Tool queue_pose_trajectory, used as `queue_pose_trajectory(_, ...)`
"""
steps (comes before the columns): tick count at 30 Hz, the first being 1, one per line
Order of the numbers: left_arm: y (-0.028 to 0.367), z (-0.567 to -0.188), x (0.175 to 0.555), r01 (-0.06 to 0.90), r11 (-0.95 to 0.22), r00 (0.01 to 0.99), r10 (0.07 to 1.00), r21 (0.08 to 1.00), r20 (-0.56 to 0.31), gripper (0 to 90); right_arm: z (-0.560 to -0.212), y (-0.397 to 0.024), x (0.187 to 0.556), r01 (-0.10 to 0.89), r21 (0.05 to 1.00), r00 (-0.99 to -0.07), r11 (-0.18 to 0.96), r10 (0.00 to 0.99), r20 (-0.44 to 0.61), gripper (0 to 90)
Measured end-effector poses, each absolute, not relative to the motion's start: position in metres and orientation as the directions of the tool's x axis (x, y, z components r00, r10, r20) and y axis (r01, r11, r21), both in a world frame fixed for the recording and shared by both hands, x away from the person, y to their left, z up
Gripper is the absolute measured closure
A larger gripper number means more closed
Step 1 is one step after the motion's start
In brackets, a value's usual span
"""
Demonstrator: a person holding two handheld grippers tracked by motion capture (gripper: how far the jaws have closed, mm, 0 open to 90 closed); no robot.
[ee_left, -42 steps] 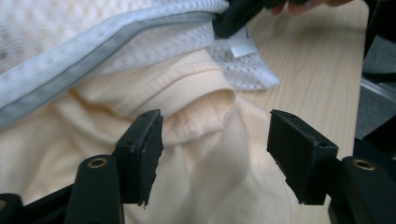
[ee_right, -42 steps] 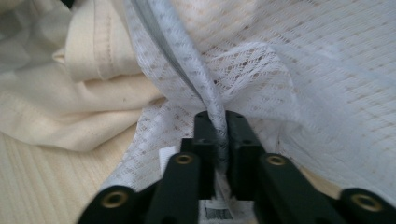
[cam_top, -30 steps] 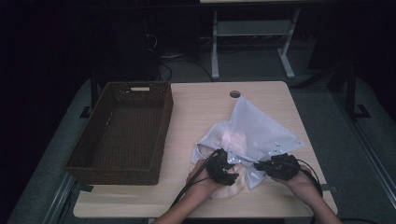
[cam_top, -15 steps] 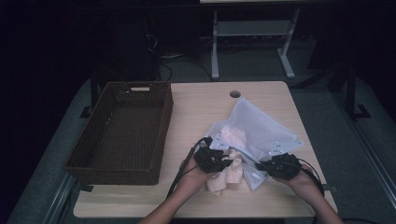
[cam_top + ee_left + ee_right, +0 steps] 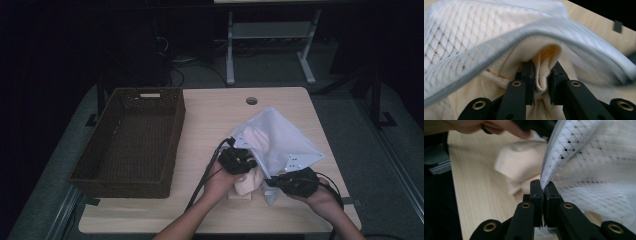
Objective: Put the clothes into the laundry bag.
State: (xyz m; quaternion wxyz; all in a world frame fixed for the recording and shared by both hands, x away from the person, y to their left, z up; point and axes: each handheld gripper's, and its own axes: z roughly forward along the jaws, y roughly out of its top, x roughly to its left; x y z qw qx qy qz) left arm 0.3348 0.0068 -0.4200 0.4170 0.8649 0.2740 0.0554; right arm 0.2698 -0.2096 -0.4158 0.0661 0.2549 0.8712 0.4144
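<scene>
A white mesh bag (image 5: pixel 282 142) lies on the right half of the table, its mouth toward me. A cream cloth (image 5: pixel 246 184) hangs partly out of that mouth. My left gripper (image 5: pixel 246 166) has just been closing and now pinches a fold of the cream cloth (image 5: pixel 541 57) under the bag's raised rim (image 5: pixel 474 30). In its own view the left gripper (image 5: pixel 541 72) has cloth bunched between both pads. My right gripper (image 5: pixel 272 181) is shut on the bag's zipper edge. The right gripper view shows that gripper (image 5: pixel 543 185) clamping the mesh (image 5: pixel 594 170), with the cloth (image 5: pixel 521 160) beyond.
A dark wicker basket (image 5: pixel 122 182) stands empty on the left half of the wooden table (image 5: pixel 210 115). A cable hole (image 5: pixel 251 100) sits near the far edge. Metal frame legs (image 5: pixel 230 55) stand on the floor behind the table.
The left gripper closed on the cream cloth and moved away from me, toward the bag's mouth, carrying the cloth. The right gripper kept its hold on the bag's edge.
</scene>
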Motion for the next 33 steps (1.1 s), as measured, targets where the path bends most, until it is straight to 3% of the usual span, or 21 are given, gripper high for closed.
queue_pose_trajectory(7, -0.010, -0.438, 0.350, 0.434, -0.484, 0.810, 0.578, 0.760, -0.095, 74.6, -0.427, -0.209, 0.275, 0.425, 0.702, -0.855, 0.571, 0.509, 0.103, 86.6)
queue_pose_trajectory(12, -0.007, -0.450, 0.352, 0.443, -0.493, 0.822, 0.557, 0.749, -0.119, 65.5, -0.432, -0.214, 0.279, 0.447, 0.690, -0.845, 0.569, 0.521, 0.118, 86.7)
queue_pose_trajectory(13, -0.006, -0.449, 0.351, 0.442, -0.491, 0.825, 0.552, 0.751, -0.125, 56.2, -0.432, -0.216, 0.280, 0.451, 0.691, -0.842, 0.565, 0.526, 0.120, 86.7)
queue_pose_trajectory(15, -0.002, -0.443, 0.348, 0.432, -0.498, 0.835, 0.536, 0.752, -0.124, 52.9, -0.432, -0.216, 0.280, 0.451, 0.692, -0.841, 0.563, 0.527, 0.120, 86.6)
queue_pose_trajectory(16, 0.003, -0.437, 0.343, 0.422, -0.503, 0.845, 0.520, 0.754, -0.126, 44.9, -0.432, -0.217, 0.280, 0.454, 0.694, -0.838, 0.558, 0.532, 0.121, 86.6)
queue_pose_trajectory(20, 0.016, -0.426, 0.335, 0.404, -0.510, 0.858, 0.498, 0.760, -0.122, 38.0, -0.431, -0.217, 0.280, 0.454, 0.698, -0.837, 0.554, 0.534, 0.120, 86.6)
queue_pose_trajectory(23, 0.036, -0.418, 0.325, 0.409, -0.501, 0.863, 0.484, 0.763, -0.145, 36.8, -0.430, -0.218, 0.280, 0.454, 0.698, -0.836, 0.554, 0.536, 0.118, 86.6)
queue_pose_trajectory(26, 0.066, -0.419, 0.317, 0.412, -0.520, 0.847, 0.521, 0.748, -0.104, 35.9, -0.430, -0.218, 0.279, 0.454, 0.701, -0.833, 0.550, 0.540, 0.116, 86.6)
queue_pose_trajectory(33, 0.097, -0.445, 0.322, 0.457, -0.556, 0.801, 0.597, 0.694, -0.049, 35.6, -0.429, -0.219, 0.276, 0.462, 0.702, -0.819, 0.542, 0.564, 0.104, 86.2)
